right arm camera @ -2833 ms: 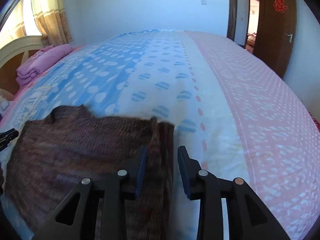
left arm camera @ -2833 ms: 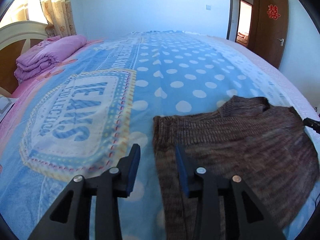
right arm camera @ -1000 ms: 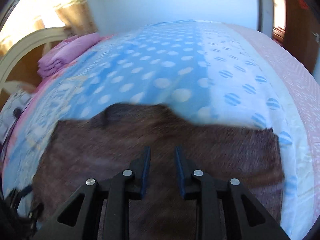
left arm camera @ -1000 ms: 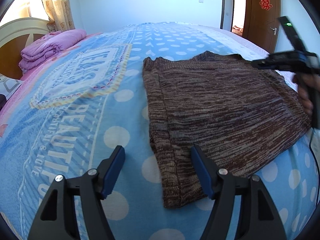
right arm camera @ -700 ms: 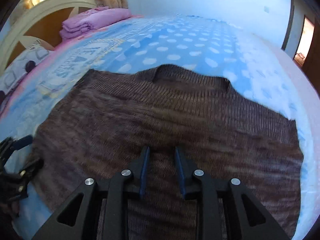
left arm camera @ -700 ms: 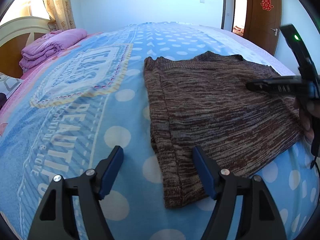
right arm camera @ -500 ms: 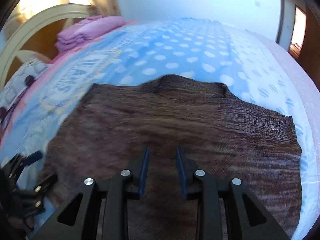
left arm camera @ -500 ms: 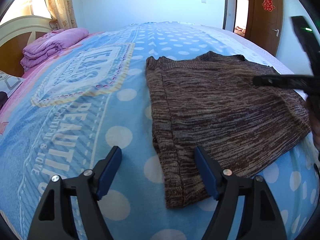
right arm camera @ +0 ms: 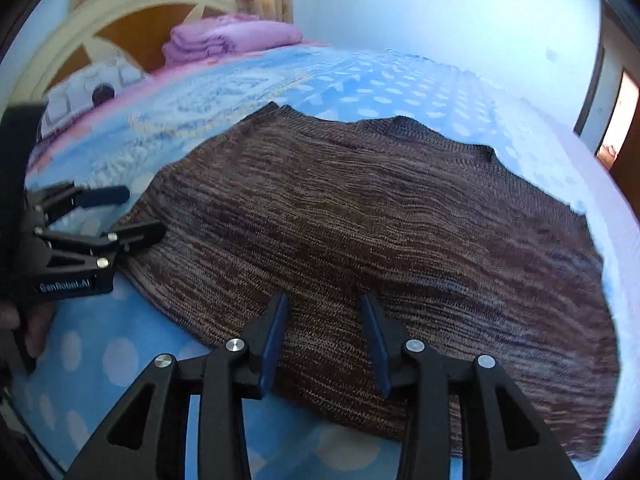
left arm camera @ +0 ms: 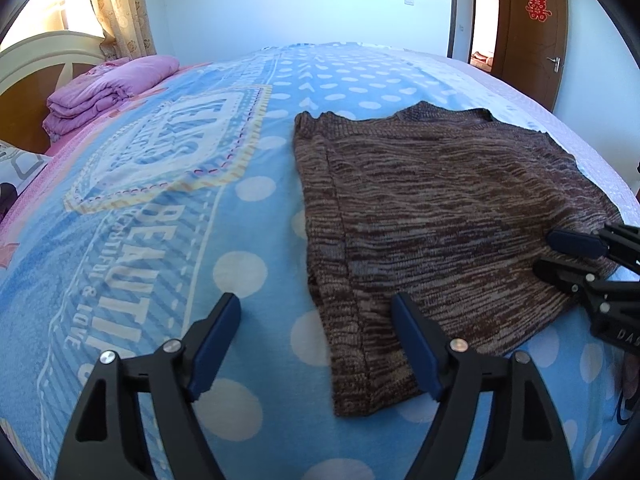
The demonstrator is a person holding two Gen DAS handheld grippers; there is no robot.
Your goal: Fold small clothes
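A brown knitted sweater (left arm camera: 440,208) lies flat on the bed, collar away from me. My left gripper (left arm camera: 316,316) hovers at its near left corner. Its jaws are opening wide, and the sweater's side edge lies under the gap, untouched by the blue pads. My right gripper (right arm camera: 325,312) hangs over the sweater (right arm camera: 380,208) near its hem. Its jaws are opening too, with knit below them and nothing pinched. The right gripper (left arm camera: 560,252) shows at the sweater's right corner in the left wrist view, and the left gripper (right arm camera: 120,216) shows at the left edge of the right wrist view.
The bed sheet (left arm camera: 160,240) is blue with white dots and printed lettering. A folded purple quilt (left arm camera: 108,88) sits by the headboard (left arm camera: 24,92) at the far left. A brown door (left arm camera: 532,28) stands open at the far right. A hand (right arm camera: 32,328) holds the left gripper.
The right gripper swept across the sweater and sank toward its near hem, its view swinging toward the headboard. Both pairs of jaws widened. The left gripper stayed put.
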